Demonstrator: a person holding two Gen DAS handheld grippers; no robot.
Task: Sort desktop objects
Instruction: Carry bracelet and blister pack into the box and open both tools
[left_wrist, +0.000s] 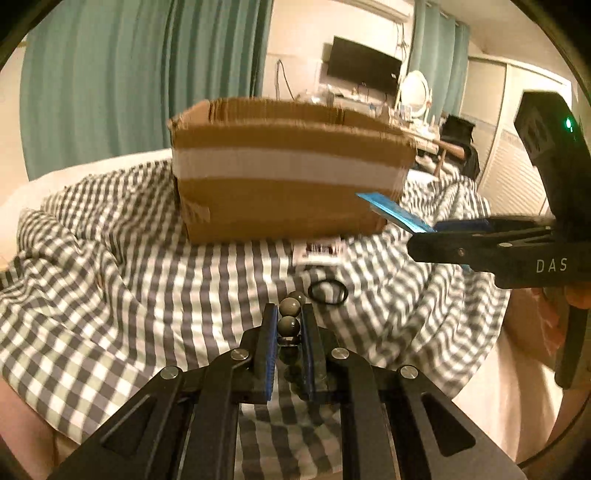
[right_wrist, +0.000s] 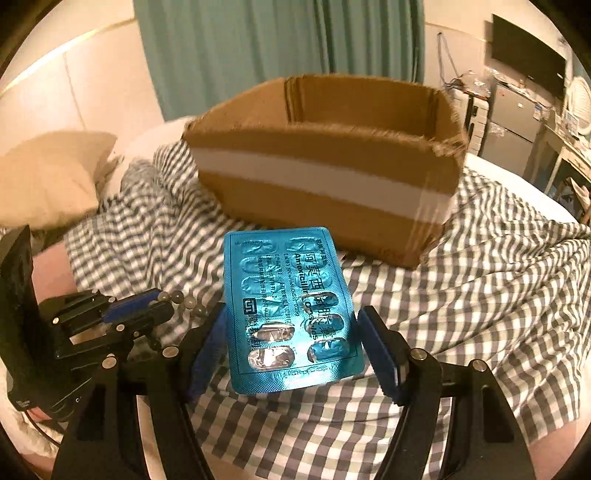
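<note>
My left gripper is shut on a string of dark round beads, held above the checked blanket; it also shows in the right wrist view at the left, with beads hanging out of its tip. My right gripper holds a blue blister pack of capsules by its two side edges, in front of the open cardboard box. In the left wrist view the right gripper comes in from the right with the blue pack near the box's right corner.
A black hair tie and a small white printed packet lie on the checked blanket in front of the box. A beige pillow lies at the left. Curtains, a TV and furniture stand behind.
</note>
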